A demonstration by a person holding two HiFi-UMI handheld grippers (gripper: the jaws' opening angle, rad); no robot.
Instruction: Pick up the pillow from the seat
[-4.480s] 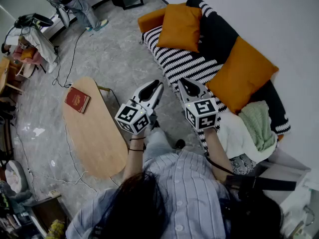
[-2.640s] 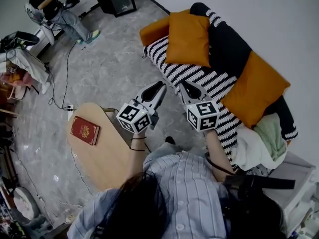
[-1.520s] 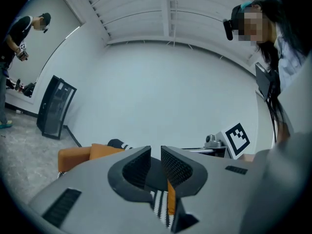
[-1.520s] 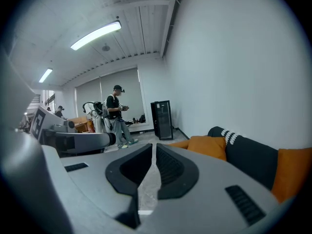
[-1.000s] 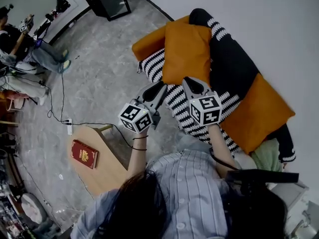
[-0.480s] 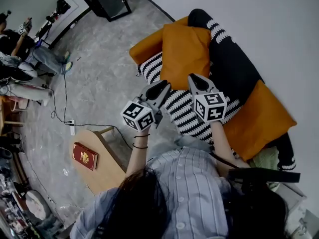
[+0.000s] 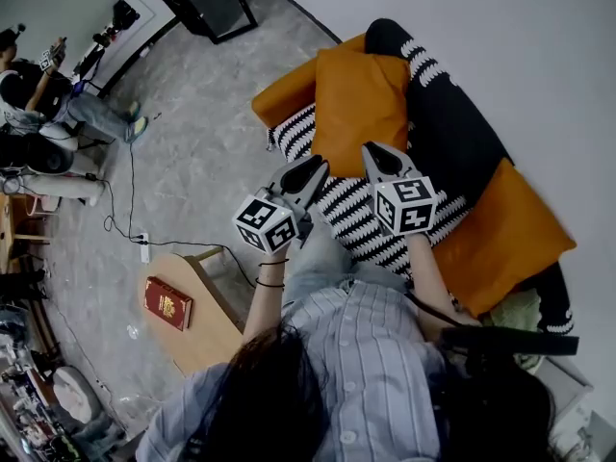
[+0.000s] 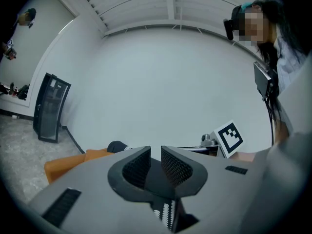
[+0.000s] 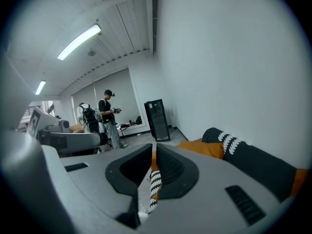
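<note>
Orange pillow (image 7: 358,99) rests on the striped sofa seat (image 7: 361,224), untouched.
Head view: left gripper (image 7: 313,167) and right gripper (image 7: 372,152) hover just short of it. Left gripper view: jaws pressed together, empty. Right gripper view: the same, pillow ahead. Unless opened, they would likely shove the soft pillow away.

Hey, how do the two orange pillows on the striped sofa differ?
The far pillow lies by the orange armrest; the near pillow lies toward the green cloth. The far pillow is just ahead of the right gripper; the near pillow is beside the person's forearm. Both are orange, against the black backrest.
</note>
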